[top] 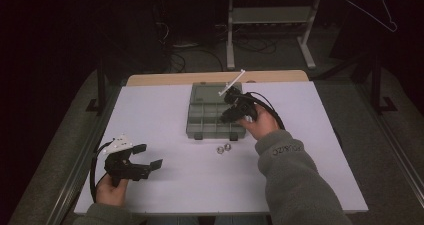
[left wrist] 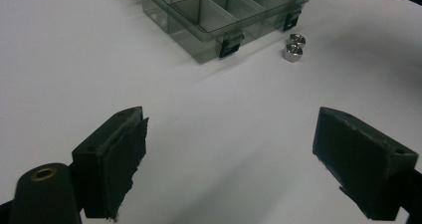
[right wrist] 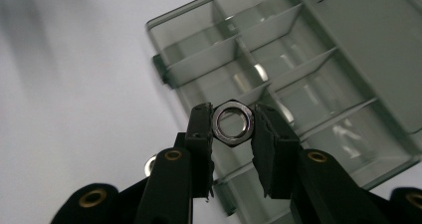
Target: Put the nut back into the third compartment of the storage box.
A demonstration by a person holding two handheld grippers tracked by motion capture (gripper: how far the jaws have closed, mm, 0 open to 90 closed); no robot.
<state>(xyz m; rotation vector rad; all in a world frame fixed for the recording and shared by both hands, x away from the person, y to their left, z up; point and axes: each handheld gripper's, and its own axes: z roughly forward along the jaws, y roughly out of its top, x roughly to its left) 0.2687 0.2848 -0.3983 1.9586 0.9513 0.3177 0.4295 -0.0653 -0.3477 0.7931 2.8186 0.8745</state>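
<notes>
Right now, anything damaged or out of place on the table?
One oddity: the rubber pad on the left hand-held gripper is ragged and torn along its edge. Otherwise tidy: the organizer box sits open and square, two nuts wait in front of it, and the right hand-held gripper pinches a nut above it.

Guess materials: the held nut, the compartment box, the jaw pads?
Hex nut: likely steel, bright plated, mirror glints on its flats. Compartment box: smoky clear plastic, the dividers show through its walls. Pads: matte black, frayed edges, probably rubber or foam.
</notes>
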